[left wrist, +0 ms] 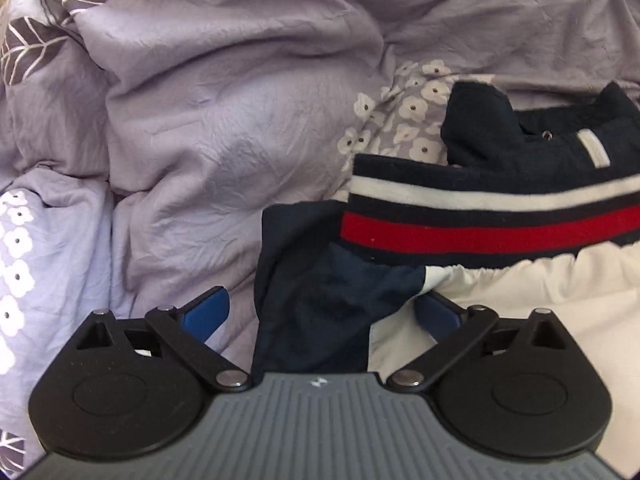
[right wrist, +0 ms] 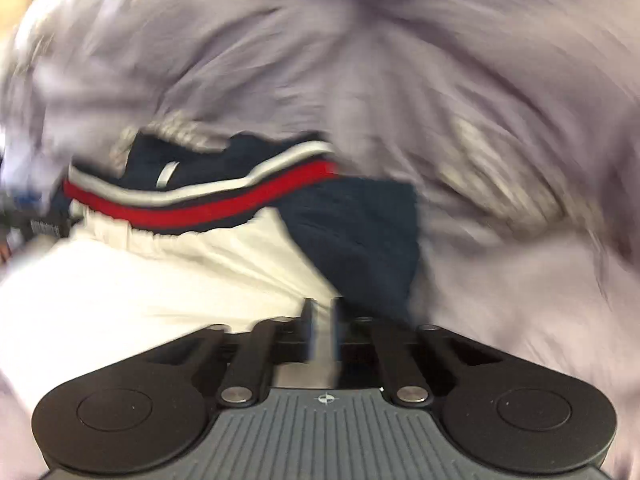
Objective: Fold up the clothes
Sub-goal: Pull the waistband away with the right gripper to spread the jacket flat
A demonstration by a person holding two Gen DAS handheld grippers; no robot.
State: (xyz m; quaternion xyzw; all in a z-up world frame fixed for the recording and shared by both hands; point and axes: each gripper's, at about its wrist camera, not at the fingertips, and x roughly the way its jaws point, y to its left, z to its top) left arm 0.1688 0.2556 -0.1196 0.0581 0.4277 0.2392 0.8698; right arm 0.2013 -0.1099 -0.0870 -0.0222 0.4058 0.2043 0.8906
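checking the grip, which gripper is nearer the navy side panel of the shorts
Left. The left gripper has its fingers open around the navy panel. The right gripper is pinched on white fabric beside it.

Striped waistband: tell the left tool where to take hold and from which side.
Grip the striped waistband at its near-left end, coming in from the left over the lilac bedding. That end lies exposed and raised, and the left tool is open and straddling the navy fabric.

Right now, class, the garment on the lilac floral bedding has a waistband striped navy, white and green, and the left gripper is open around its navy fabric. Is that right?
One detail is wrong: the waistband of the garment is striped navy, white and red, not green, as the left wrist view shows. The rest stands: it lies on lilac floral bedding, with the left gripper open around its navy fabric.
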